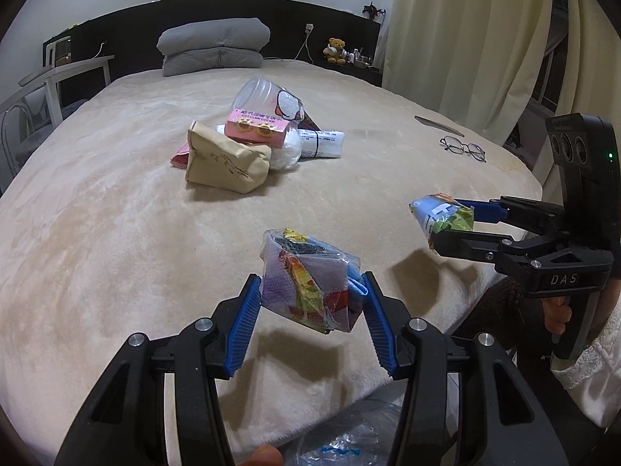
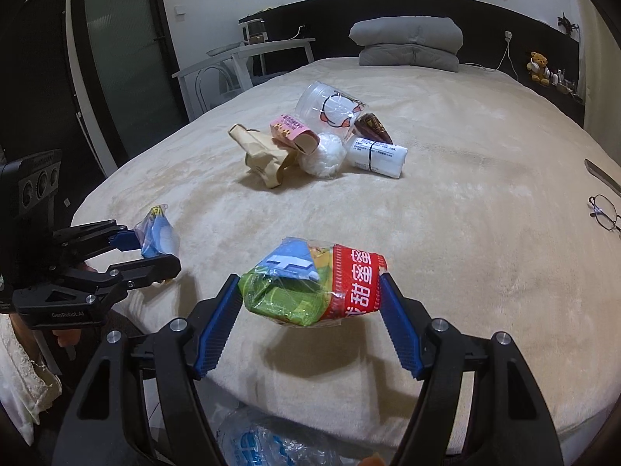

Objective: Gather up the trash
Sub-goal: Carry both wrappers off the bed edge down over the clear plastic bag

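Clear plastic bag (image 2: 271, 444) low at the bed's near edge, below both grippers. Left gripper (image 1: 310, 295) pinching a crumpled wrapper (image 1: 310, 283), right gripper (image 2: 310, 291) clamping a green-red packet (image 2: 310, 287); both drops straight down, neither clearly nearer.

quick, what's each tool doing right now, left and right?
Left tool: closed on a crumpled clear plastic wrapper, held above the bed.
Right tool: closed on a green and red snack wrapper, also off the bed.
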### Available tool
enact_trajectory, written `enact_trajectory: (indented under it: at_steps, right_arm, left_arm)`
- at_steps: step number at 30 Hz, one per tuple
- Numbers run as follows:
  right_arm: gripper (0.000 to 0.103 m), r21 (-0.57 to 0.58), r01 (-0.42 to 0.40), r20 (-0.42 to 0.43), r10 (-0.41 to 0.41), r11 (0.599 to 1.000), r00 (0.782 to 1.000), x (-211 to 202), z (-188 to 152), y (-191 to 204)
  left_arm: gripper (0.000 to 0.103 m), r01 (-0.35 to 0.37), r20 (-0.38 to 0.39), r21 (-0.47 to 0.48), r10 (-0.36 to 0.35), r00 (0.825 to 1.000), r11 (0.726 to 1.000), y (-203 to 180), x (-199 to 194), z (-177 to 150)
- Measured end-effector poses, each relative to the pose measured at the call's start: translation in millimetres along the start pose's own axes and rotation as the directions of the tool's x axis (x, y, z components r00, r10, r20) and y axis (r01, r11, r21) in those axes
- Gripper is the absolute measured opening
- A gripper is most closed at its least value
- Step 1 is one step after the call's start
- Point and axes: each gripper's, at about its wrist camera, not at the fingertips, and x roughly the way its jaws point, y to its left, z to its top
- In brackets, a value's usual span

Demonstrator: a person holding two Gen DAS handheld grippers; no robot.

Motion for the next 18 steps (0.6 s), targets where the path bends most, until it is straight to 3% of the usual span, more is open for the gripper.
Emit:
enact_trajectory:
  at_steps: [10,18]
  right_arm:
    - [0.070,0.022,-0.004,-0.047,0.005,1.000,0.999,-23,-52,17]
    - [0.070,0.051,-0.027,-0.159,0.035,0.998,0.987,-19,-95,31]
  left_arm:
    - [0.052,-0.003,-0.068,-0.007,0.003,0.998,1.000,-31,-8,-52]
    - [0.052,0.002,-0.204,-0.012,-0.004,0.979,1.000,-51,-2,-95]
